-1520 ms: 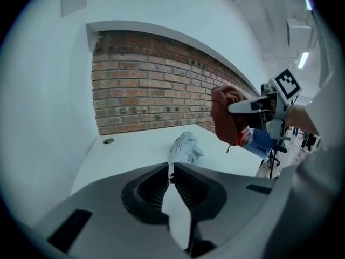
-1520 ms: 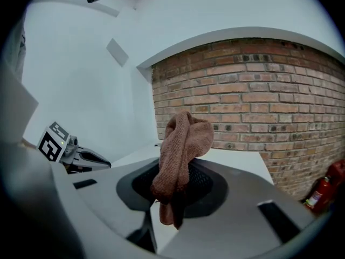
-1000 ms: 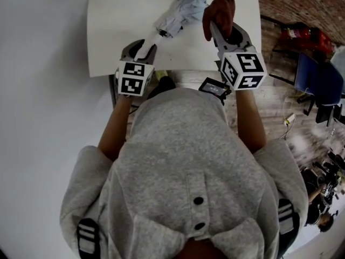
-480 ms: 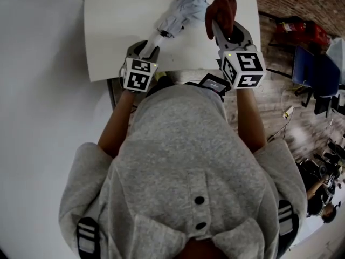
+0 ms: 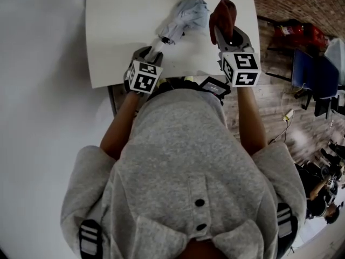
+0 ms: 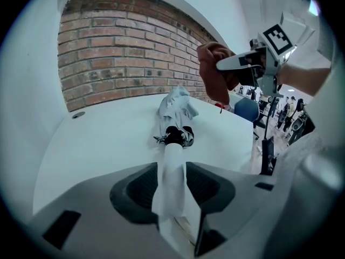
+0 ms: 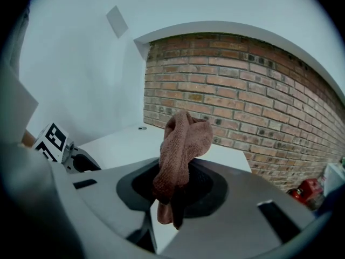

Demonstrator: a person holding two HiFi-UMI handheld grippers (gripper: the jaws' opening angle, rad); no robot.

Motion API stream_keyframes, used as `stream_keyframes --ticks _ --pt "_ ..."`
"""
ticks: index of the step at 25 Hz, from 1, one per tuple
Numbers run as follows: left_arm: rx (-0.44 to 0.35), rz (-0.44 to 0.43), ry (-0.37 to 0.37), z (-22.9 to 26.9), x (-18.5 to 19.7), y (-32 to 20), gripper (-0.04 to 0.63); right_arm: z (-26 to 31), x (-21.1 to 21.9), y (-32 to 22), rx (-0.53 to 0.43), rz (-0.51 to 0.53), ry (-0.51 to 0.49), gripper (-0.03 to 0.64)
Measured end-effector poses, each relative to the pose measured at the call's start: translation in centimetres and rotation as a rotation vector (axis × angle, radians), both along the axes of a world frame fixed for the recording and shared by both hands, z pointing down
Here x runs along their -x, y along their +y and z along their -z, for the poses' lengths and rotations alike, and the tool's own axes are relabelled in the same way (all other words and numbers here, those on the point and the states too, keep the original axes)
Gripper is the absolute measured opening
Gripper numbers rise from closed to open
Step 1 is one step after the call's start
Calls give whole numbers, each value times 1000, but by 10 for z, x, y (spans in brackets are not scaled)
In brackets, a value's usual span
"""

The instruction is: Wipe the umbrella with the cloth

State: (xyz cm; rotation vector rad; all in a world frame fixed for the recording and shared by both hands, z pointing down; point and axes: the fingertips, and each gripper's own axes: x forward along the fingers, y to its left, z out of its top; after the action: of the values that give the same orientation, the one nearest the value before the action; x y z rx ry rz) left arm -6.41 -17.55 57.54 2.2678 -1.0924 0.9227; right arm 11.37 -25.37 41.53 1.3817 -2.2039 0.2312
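A folded pale grey umbrella (image 5: 186, 14) lies on the white table (image 5: 121, 31), its canopy pointing away from me. Its white handle (image 6: 171, 171) runs back between the jaws of my left gripper (image 5: 151, 52), which is shut on it at the table's near edge. In the left gripper view the canopy (image 6: 175, 108) rests on the tabletop ahead. My right gripper (image 5: 225, 32) hovers just right of the canopy, shut on a bunched reddish-brown cloth (image 5: 223, 12). The cloth (image 7: 180, 144) stands up out of those jaws and hangs below them; it is apart from the umbrella.
A brick wall (image 6: 124, 53) stands behind the table. Blue chairs (image 5: 315, 82) and a red object (image 5: 302, 36) are on the wooden floor to the right. A small round disc (image 6: 79, 114) sits at the table's far left corner.
Both grippers have sunk toward the table. The left one shifted right and forward with the handle, bringing the umbrella down flatter; the right one still carries the cloth beside the canopy.
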Motion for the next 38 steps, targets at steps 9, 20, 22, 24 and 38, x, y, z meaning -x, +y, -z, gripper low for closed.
stream_keyframes --ticks 9,20,22,24,38 --pt "19 1 -23 -17 -2 -5 164 -44 -25 -17 65 -48 49 98" --pt "44 2 -52 -25 -5 -6 163 -81 -28 -26 136 -54 67 98" --pt "38 -2 -55 -26 -5 -6 161 -91 -30 -29 157 -65 63 98" --pt "36 -5 -58 -26 -5 -5 160 -101 -32 -30 180 -78 58 98" --pt "38 -23 -45 -30 -5 -5 155 -148 -30 -30 307 -98 55 98"
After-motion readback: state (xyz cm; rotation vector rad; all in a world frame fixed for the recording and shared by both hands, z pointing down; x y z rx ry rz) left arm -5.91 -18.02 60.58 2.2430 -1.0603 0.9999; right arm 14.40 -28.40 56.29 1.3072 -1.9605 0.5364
